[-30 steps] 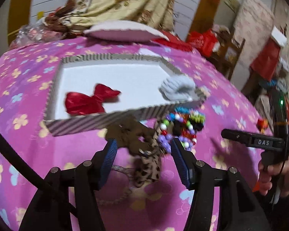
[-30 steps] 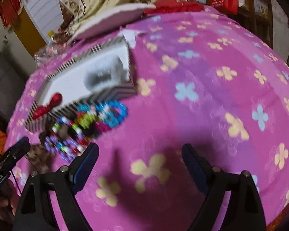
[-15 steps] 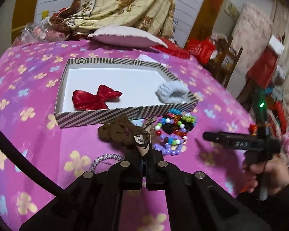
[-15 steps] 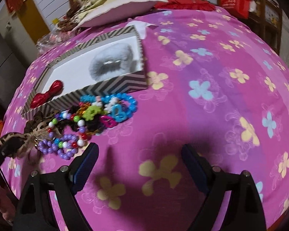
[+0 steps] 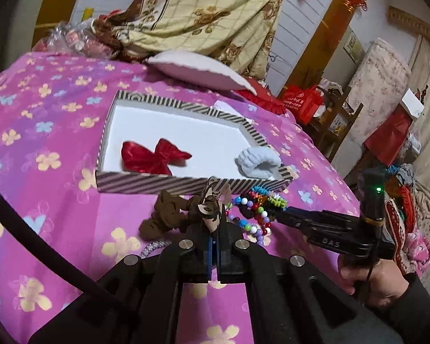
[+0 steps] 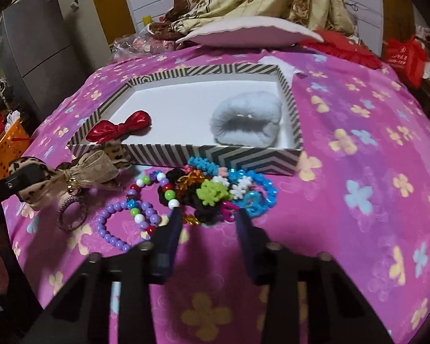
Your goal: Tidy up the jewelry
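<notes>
A striped box with a white floor holds a red bow and a pale blue fluffy scrunchie. My left gripper is shut on a leopard-print bow and holds it above the cloth in front of the box. My right gripper is open and sits at a pile of coloured bead bracelets and hair ties. A brown scrunchie lies beside the pile.
A purple bead bracelet and a glittery ring band lie on the pink flowered cloth. A pink pillow and folded bedding lie behind the box. A grey cabinet stands far left.
My left gripper closed on the leopard-print bow and lifted it. My right gripper moved left and forward to the bead pile and narrowed its opening.
</notes>
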The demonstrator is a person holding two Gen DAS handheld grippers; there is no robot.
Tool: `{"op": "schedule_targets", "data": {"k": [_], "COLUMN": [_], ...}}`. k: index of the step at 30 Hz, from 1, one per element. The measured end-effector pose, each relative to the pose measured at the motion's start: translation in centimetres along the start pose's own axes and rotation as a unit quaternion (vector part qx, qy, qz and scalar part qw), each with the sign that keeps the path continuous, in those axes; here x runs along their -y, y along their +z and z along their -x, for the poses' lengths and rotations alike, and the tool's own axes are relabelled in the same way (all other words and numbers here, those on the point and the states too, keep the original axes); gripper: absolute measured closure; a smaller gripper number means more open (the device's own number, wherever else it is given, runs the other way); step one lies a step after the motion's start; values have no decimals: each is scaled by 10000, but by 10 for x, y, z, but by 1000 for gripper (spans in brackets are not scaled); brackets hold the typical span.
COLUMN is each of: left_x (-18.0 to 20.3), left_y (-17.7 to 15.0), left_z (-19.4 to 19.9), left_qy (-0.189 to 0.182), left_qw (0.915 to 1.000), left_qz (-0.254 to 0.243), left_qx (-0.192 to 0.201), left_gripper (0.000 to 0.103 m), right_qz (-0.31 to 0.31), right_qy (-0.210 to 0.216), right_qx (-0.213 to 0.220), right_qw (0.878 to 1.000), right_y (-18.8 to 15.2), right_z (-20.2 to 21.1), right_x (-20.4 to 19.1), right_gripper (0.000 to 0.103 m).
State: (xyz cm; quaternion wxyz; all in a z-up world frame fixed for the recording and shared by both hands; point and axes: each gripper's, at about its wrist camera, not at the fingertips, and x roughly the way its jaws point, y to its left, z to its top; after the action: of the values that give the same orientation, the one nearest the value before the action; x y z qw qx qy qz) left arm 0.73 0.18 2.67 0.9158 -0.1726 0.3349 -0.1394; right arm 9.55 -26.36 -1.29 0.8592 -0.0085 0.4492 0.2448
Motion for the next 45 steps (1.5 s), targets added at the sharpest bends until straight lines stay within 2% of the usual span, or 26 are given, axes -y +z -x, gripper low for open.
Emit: {"op": "schedule_targets", "data": {"k": [3,5,6,7,11,15,22,24,30,36,40,45], "left_x": [-2,-3,-3,-2,1,3,3,4,7,6,2,-12], "left_y": [-2,-3,-2,-2,-1,1,3,2,3,5,6,8], "left_z": [-2,-3,-3,-3,3,7,9,10,20,21,21,18], "left_qy": [31,67,65,64,-27,-129,-177,-231,-583,-613,-588,-864], "left_qw": [10000,9999,9999,10000,9999,9996,9993,9990,9963,9957,9958,9932], "left_qz": [39,65,67,57,-23,-68,-36,-60,-101,-21,101,494], "left_qx": [-53,-64,-49,-24,120,259,338,383,630,688,697,611], "left_gripper": [103,103,103,103,103,103,103,103,103,103,103,103], "right_qz": [94,65,48,23,114,45,-456,-524,-493,-483,-481,-421], "right_qy": [-205,-161,-132,-63,91,252,889,990,918,724,709,689], "right_qx": [-48,-11,9,32,225,644,1346,1373,1279,1044,1100,1076], "right_qw": [9997,9998,9999,10000,9996,9976,9858,9842,9863,9907,9902,9909], "right_y": [1,4,5,5,1,-5,-5,-4,-4,-5,-6,-6], "right_z": [-9,-11,-12,-10,7,37,74,74,69,59,61,60], "right_x": [-2,-1,-1,-1,-11,-11,10,12,9,8,9,6], "right_gripper": [72,72,81,95,96,96,96,96,96,96,96,96]}}
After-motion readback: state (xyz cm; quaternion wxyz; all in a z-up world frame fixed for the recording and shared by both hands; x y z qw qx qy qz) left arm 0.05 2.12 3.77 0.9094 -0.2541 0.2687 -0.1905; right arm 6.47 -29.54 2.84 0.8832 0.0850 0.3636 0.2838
